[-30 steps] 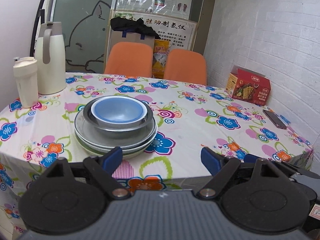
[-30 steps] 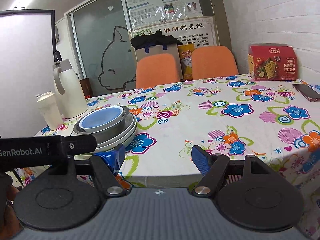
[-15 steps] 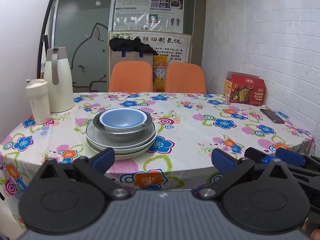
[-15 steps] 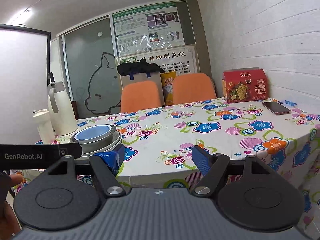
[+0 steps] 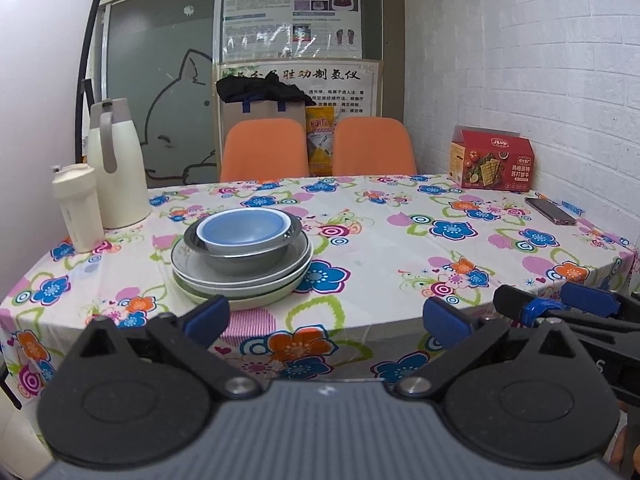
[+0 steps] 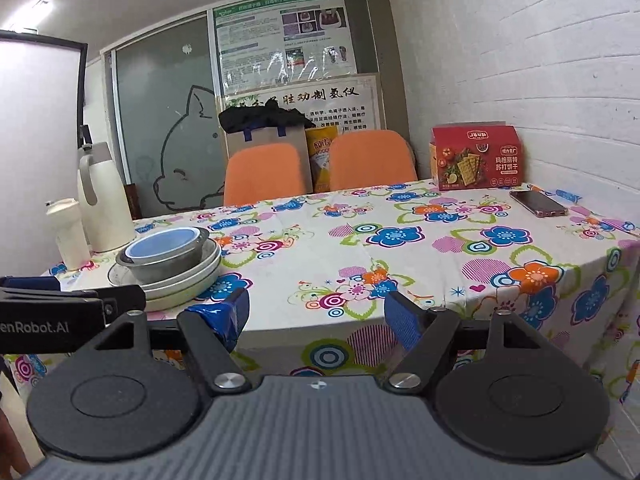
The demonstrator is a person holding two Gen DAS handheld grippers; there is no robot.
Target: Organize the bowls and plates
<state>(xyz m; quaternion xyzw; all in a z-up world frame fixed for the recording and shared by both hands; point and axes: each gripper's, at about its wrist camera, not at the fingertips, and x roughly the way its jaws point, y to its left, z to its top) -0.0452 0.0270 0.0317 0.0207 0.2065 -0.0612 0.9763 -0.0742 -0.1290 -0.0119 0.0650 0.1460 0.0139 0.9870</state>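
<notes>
A stack of dishes stands on the flowered tablecloth at the near left: a blue bowl (image 5: pixel 245 229) inside a steel bowl (image 5: pixel 244 254), on several pale plates (image 5: pixel 240 286). The right wrist view shows the same blue bowl (image 6: pixel 162 245) and plates (image 6: pixel 188 280). My left gripper (image 5: pixel 326 318) hangs open in front of the table's near edge, short of the stack, nothing between its fingers. My right gripper (image 6: pixel 318 314) is open too, empty, off the near edge and right of the stack.
A white thermos jug (image 5: pixel 114 164) and a cream tumbler (image 5: pixel 76 206) stand at the left. A red cracker box (image 5: pixel 494 164) and a phone (image 5: pixel 550 210) lie at the far right by the brick wall. Two orange chairs (image 5: pixel 264 148) stand behind the table.
Both grippers have pulled back and tilted up from the table, so the stack looks smaller and farther away. Both stay open and empty. The dishes have not moved.
</notes>
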